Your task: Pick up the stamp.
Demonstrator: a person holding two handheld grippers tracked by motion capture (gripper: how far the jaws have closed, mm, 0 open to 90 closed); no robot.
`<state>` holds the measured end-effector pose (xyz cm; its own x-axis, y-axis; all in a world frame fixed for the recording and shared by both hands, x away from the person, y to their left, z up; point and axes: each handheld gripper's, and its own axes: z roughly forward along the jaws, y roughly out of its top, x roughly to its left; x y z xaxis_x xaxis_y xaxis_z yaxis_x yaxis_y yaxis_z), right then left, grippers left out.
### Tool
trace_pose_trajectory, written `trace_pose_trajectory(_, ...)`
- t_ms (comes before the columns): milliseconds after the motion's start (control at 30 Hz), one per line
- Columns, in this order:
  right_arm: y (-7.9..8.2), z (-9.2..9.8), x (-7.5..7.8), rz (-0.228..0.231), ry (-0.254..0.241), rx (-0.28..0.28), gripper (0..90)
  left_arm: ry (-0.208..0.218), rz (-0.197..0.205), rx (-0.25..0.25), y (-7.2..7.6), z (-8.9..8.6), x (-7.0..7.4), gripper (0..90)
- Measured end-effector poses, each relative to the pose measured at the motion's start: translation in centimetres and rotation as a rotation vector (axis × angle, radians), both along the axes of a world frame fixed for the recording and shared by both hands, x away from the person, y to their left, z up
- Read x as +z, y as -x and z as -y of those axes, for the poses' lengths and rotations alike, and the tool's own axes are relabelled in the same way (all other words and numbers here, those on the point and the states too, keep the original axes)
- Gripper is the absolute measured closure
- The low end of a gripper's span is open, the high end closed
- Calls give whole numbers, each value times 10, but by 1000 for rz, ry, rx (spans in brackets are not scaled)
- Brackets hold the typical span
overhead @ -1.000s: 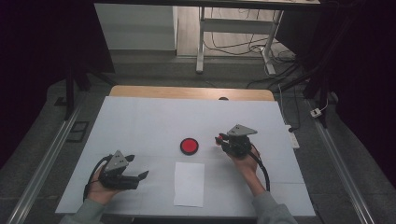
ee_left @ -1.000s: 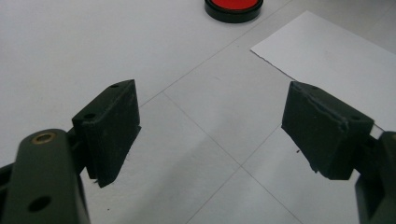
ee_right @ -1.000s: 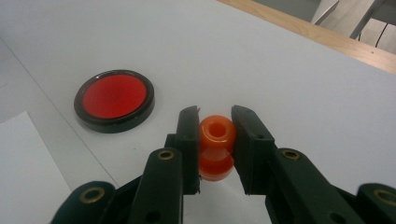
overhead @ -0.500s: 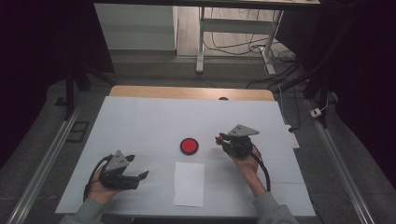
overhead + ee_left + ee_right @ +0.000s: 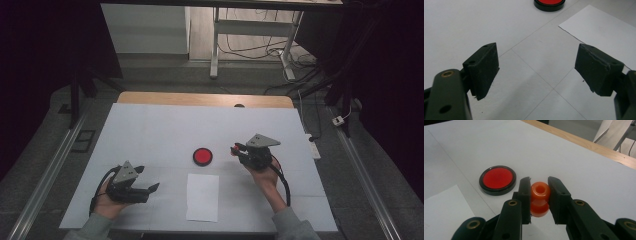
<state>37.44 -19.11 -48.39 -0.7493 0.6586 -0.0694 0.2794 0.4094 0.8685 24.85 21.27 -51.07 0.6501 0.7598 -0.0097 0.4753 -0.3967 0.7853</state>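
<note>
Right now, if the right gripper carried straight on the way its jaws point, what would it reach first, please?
Probably nothing soon: the right gripper, shut on an orange stamp-like piece, points past the red disc, which sits left of its line. Ahead lies bare white table up to the wooden edge, though depth is hard to judge.

white table (image 5: 150, 130): red disc (image 5: 202, 156) at centre, paper sheet (image 5: 202, 197) just nearer.

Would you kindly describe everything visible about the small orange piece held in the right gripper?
The orange piece looks like glossy, slightly translucent plastic or rubber: a rounded, spool-like body with a narrower waist and a round hole in its upper end. It stands roughly upright, clamped at both sides between the black jaws of the right gripper, which touch it. It is held above the white table, right of the red disc.
</note>
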Motion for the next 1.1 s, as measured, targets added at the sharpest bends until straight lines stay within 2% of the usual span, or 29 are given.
trace_pose_trajectory(533,10,-4,5,-1,-25,37,721,-3,0,1,0,0,0,193)
trace_pose_trajectory(1100,19,-10,10,0,-26,79,721,-1,-2,-1,0,1,0,193)
